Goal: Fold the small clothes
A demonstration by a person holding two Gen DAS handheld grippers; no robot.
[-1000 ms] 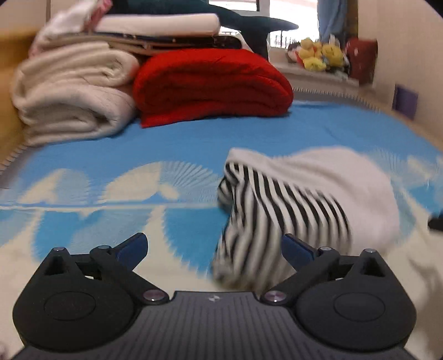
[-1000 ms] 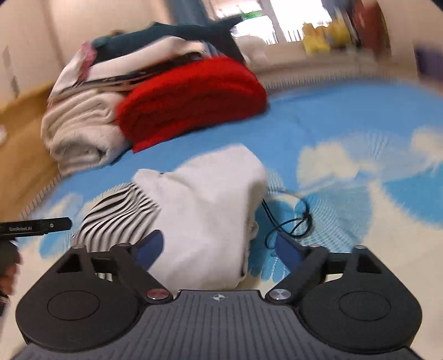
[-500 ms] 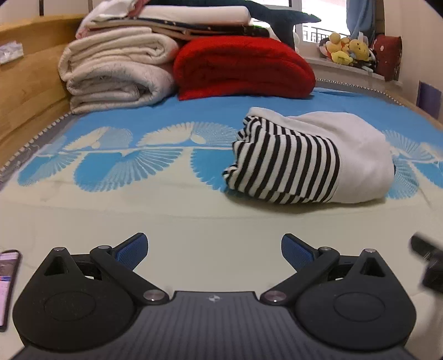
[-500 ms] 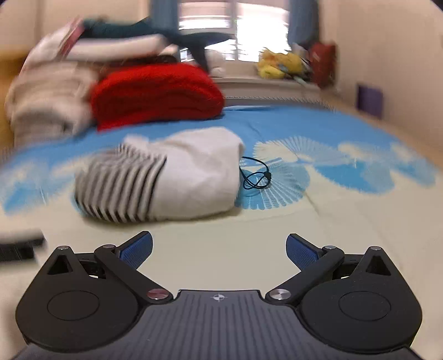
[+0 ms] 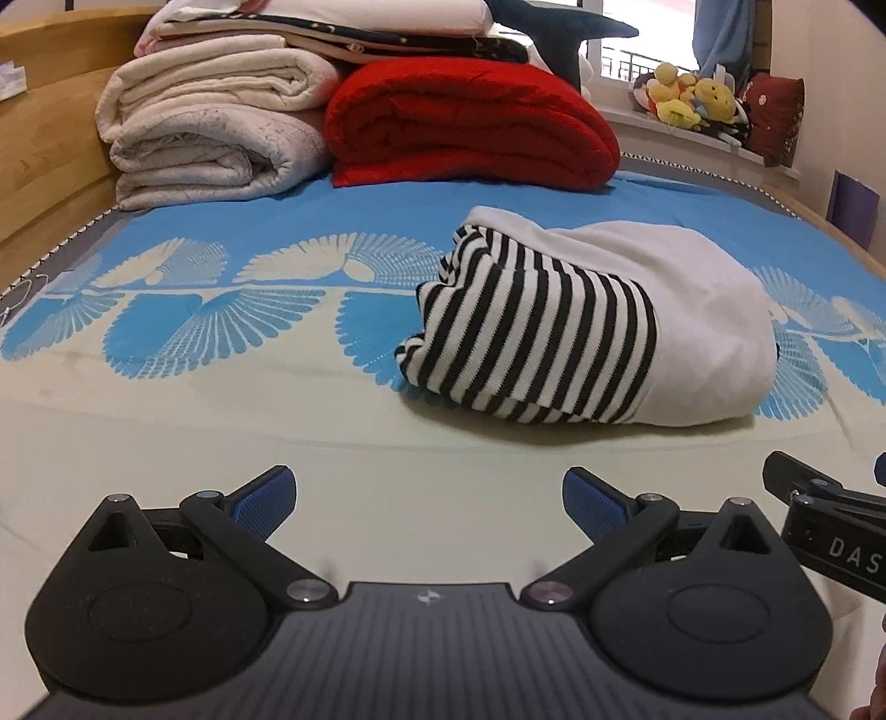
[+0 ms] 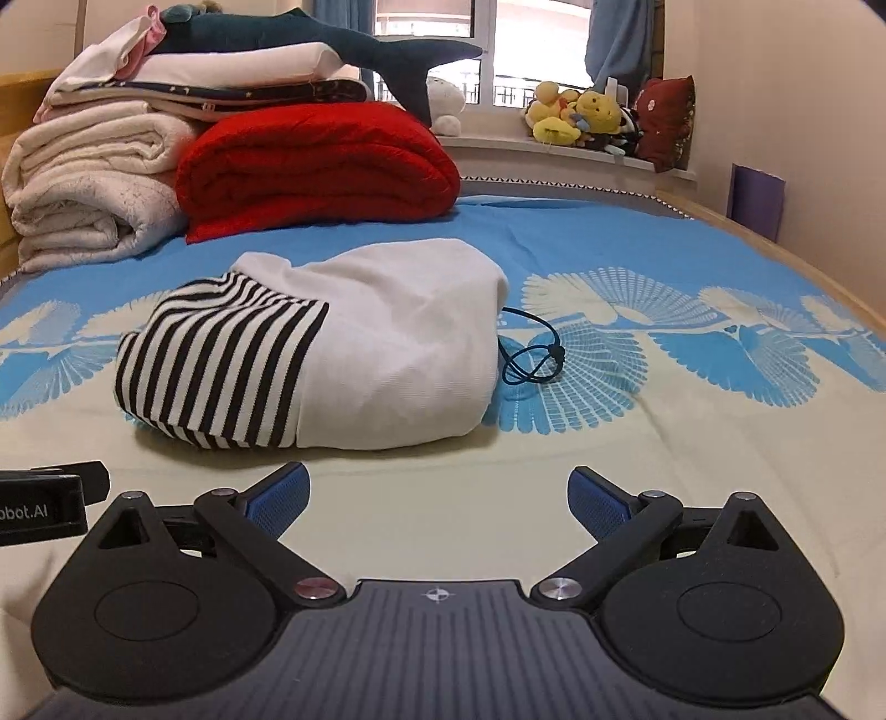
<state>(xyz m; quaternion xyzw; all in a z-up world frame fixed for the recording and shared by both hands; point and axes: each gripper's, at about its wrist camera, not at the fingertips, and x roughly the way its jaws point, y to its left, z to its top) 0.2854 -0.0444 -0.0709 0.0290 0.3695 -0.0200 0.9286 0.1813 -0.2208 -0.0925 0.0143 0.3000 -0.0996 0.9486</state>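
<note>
A small white garment with a black-and-white striped part (image 5: 598, 327) lies folded in a bundle on the blue and cream bedspread (image 5: 221, 354). It also shows in the right wrist view (image 6: 332, 343). My left gripper (image 5: 425, 501) is open and empty, low over the bed, well short of the bundle. My right gripper (image 6: 437, 498) is open and empty, also short of the bundle. Part of the right gripper's body (image 5: 830, 537) shows at the right edge of the left wrist view. Part of the left gripper's body (image 6: 44, 504) shows at the left edge of the right wrist view.
A thin dark cord (image 6: 531, 354) lies on the bed right of the bundle. Rolled white blankets (image 5: 216, 133) and a red blanket (image 5: 470, 122) are stacked at the bed's far end, a plush shark (image 6: 332, 44) on top. Plush toys (image 6: 581, 119) sit on the windowsill. A wall runs along the right.
Both grippers have pulled back from the bundle and dropped low over the bed. The bundle lies still where it was left.
</note>
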